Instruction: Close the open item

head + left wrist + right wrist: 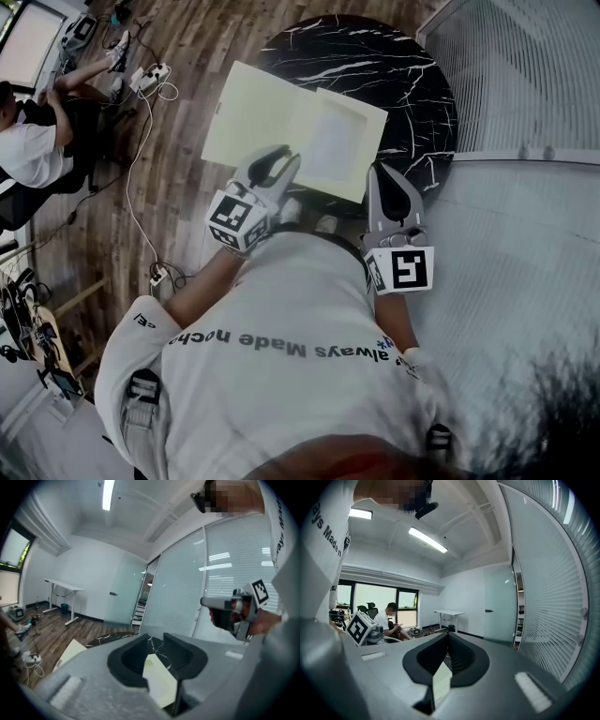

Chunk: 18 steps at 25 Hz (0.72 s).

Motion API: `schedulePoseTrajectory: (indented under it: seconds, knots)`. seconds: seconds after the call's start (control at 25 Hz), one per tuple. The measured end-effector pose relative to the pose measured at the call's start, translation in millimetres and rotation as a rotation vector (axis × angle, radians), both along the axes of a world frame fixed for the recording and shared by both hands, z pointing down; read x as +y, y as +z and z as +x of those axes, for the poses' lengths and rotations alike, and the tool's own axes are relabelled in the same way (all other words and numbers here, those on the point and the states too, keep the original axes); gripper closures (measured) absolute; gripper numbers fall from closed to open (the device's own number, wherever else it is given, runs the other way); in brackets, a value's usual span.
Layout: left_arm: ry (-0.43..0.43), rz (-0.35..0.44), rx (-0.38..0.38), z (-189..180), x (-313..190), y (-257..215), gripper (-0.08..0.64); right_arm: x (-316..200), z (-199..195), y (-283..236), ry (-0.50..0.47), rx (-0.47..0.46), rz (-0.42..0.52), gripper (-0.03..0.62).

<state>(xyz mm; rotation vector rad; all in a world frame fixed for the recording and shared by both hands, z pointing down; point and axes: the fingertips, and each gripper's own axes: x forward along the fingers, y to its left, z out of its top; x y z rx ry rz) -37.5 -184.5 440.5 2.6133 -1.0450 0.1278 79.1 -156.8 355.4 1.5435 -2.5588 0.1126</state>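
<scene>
1. The left gripper [279, 157] is holding its jaws partly apart, a clear gap showing between the tips in the left gripper view [154, 637], and nothing is being pinched.
2. Through that gap the pale yellow folder [159, 681] is showing just below. In the head view these jaws are hovering over its near edge, close to the fold.
3. The right gripper [380, 173] is keeping its jaws together, tips meeting in the right gripper view [449, 634]. A pale sliver of the folder [440, 681] is showing in the hollow behind the tips, and I cannot tell whether it is being touched.
4. The folder [272, 117] is lying open on the round black marble surface [375, 66], its left leaf reaching out past the rim over the wooden floor [187, 56], while the right leaf is lying by the right gripper.
5. Further out, a power strip [150, 75] is trailing its cable across the floor, a seated person [33, 141] is sitting at the far left, and a blind-covered glass wall [525, 66] is running along the right.
</scene>
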Motion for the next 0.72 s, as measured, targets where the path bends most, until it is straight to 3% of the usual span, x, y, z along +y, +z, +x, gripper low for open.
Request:
schedulePoseTrajectory:
  seconds: [0.72]
  knots:
    - [-0.169, -0.331, -0.08, -93, 13, 208, 0.397, -1, -10, 13, -0.013, 0.036, -0.035, 0.592]
